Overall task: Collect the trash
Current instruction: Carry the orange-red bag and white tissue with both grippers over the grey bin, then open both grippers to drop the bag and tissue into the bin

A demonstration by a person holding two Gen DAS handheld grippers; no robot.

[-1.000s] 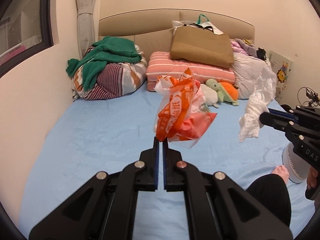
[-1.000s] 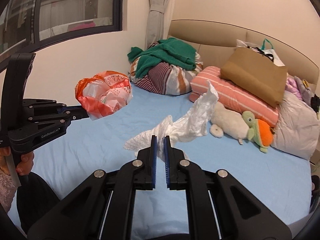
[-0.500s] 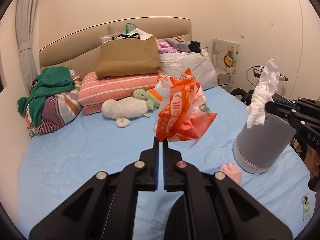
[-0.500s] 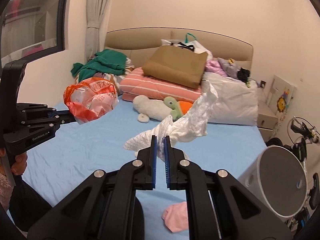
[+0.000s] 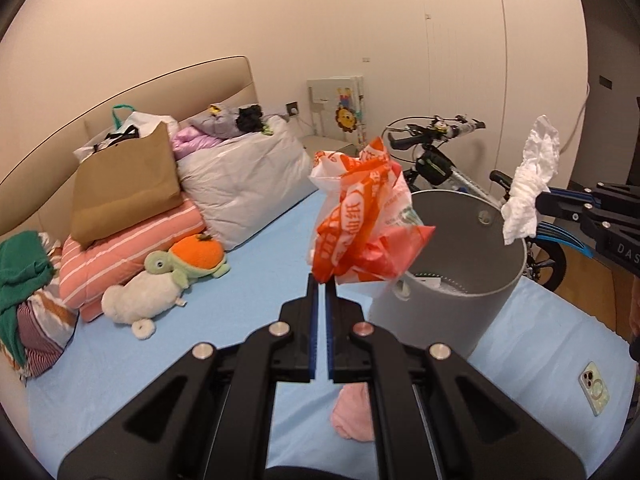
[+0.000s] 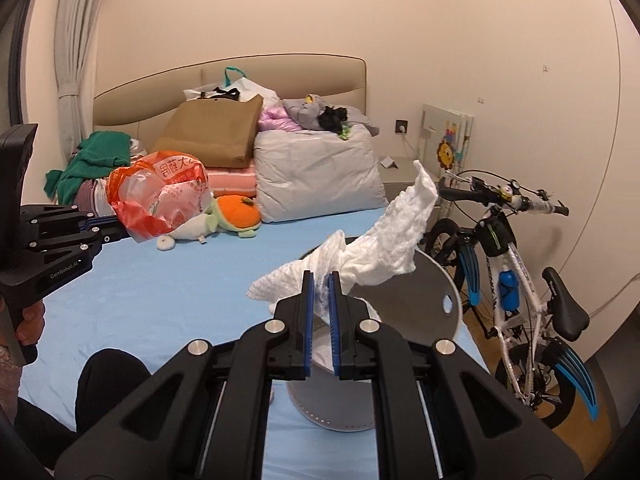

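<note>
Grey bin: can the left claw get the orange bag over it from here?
Probably yes. The left claw holds the orange bag right by the grey bin, whose open mouth is unblocked.

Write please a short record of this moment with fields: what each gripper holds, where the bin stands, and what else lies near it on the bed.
left gripper: jaws shut on orange plastic bag
right gripper: jaws shut on white tissue
bin: grey, round, open top, standing on blue bed sheet
bin contents: some items inside, unclear
near bin: pink cloth, phone
beside bed: bicycle
</note>
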